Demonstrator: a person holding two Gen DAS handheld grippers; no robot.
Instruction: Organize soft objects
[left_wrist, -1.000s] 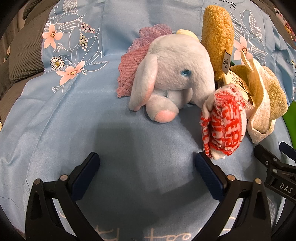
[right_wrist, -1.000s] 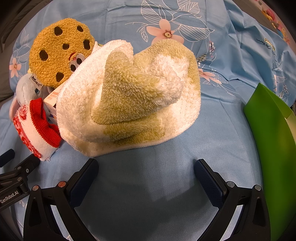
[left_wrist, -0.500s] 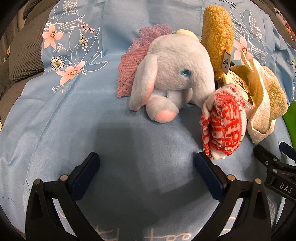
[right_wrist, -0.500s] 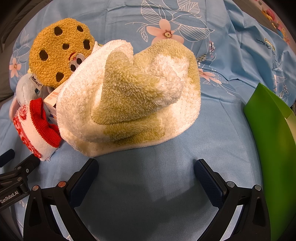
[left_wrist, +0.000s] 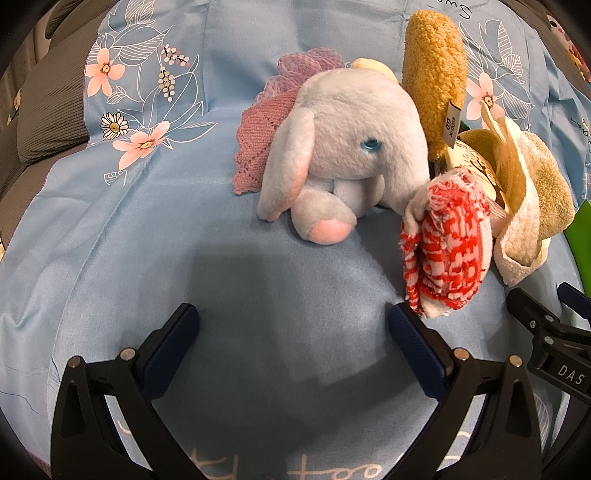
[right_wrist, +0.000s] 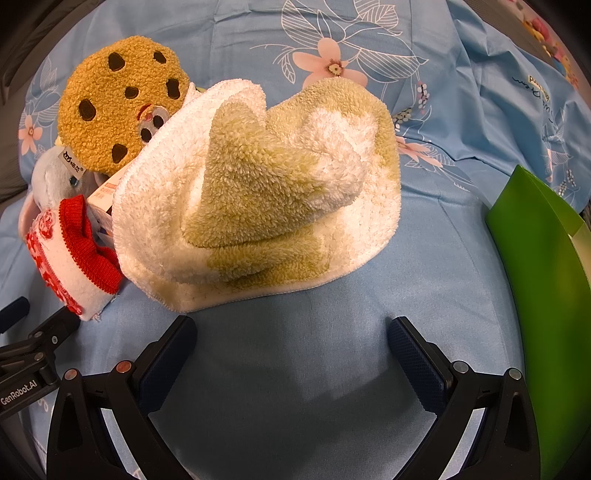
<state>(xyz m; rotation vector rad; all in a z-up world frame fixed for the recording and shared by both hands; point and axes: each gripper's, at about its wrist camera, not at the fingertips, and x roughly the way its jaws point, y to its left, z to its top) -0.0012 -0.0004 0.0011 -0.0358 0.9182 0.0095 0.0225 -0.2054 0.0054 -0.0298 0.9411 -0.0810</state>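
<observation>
A pale blue plush elephant (left_wrist: 351, 147) lies on the blue floral sheet (left_wrist: 147, 240), with a pink knitted cloth (left_wrist: 258, 147) and a purple mesh puff (left_wrist: 306, 64) behind it. To its right stand a red-and-white sock (left_wrist: 447, 243), a cookie plush (left_wrist: 432, 74) and a crumpled green-and-white towel (left_wrist: 528, 192). My left gripper (left_wrist: 291, 343) is open, short of the elephant. In the right wrist view the towel (right_wrist: 266, 192) fills the middle, the cookie plush (right_wrist: 118, 103) and sock (right_wrist: 74, 258) at left. My right gripper (right_wrist: 291, 350) is open just before the towel's edge.
A green bin (right_wrist: 546, 277) stands at the right edge of the right wrist view. A small cardboard tag or box (right_wrist: 107, 195) is wedged between towel and sock. Grey cushion (left_wrist: 48, 110) borders the sheet at left. Each gripper's body shows at the other view's edge.
</observation>
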